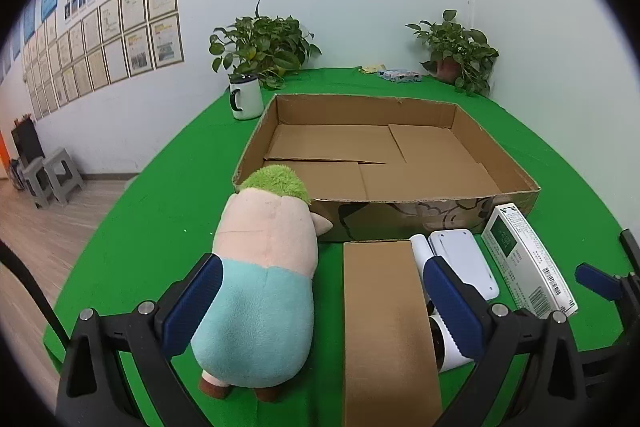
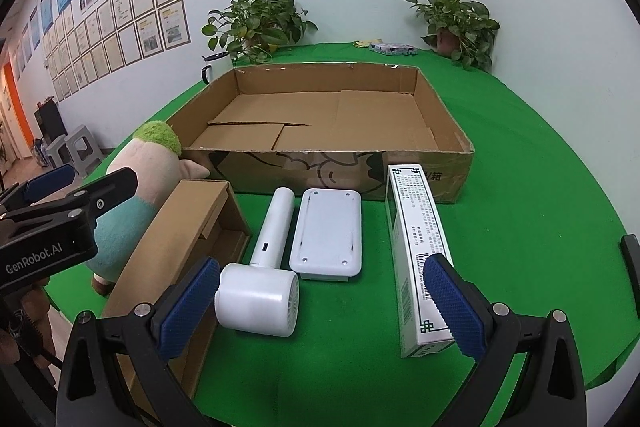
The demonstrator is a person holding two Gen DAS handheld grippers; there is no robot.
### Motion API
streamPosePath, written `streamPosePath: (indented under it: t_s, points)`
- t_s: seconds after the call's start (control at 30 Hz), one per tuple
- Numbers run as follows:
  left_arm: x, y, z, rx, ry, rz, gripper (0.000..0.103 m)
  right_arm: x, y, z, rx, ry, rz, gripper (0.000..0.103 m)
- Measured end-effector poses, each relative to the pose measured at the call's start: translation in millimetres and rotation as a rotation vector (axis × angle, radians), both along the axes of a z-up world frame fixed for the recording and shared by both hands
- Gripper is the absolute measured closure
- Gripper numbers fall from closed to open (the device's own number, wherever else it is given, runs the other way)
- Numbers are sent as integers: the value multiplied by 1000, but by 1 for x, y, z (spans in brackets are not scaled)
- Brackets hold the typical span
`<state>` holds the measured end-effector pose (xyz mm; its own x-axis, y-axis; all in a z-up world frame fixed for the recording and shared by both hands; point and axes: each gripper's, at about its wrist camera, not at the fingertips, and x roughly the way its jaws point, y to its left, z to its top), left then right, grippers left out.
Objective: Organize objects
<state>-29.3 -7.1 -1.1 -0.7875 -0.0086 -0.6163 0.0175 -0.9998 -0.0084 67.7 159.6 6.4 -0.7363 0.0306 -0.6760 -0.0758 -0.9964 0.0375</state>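
A wide, shallow cardboard tray [image 1: 400, 223] [image 2: 320, 171] stands with nothing in it on the green table. In front of it lie a plush toy [image 1: 264, 267] with green hair, a small brown carton [image 1: 384, 327] [image 2: 188, 239], a white hair dryer [image 2: 260, 287], a flat white device [image 2: 328, 235] and a long white-and-green box [image 2: 420, 247]. My left gripper [image 1: 322, 307] hovers open above the plush and the carton, gripping neither. My right gripper [image 2: 320, 307] hangs open over the dryer and the long box, holding nothing.
A white mug [image 1: 246, 99] stands left of the tray's far corner. Two potted plants [image 1: 264, 43] [image 1: 456, 51] and a blue packet [image 1: 400, 75] sit along the back wall. The table's rounded edge drops to the floor on the left, where grey stools [image 1: 52, 179] stand.
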Motion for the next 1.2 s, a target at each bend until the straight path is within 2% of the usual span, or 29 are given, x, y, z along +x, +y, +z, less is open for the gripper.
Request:
streamPosePath:
  t_s: [0.2, 0.73, 0.87, 1.03, 1.2]
  points:
    - [-6, -9, -6, 48, -34, 5, 2, -9, -5, -3, 3, -21, 24, 1]
    - [-8, -1, -12, 14, -60, 9, 2, -19, 4, -10, -28, -50, 30, 1]
    - [-4, -8, -7, 37, -34, 7, 2, -19, 2, -4, 0, -42, 29, 1]
    - [-3, -19, -9, 55, -50, 1, 2, -19, -5, 3, 43, -34, 44, 1]
    - [3, -35, -5, 63, -36, 16, 2, -21, -20, 16, 104, -24, 137, 1]
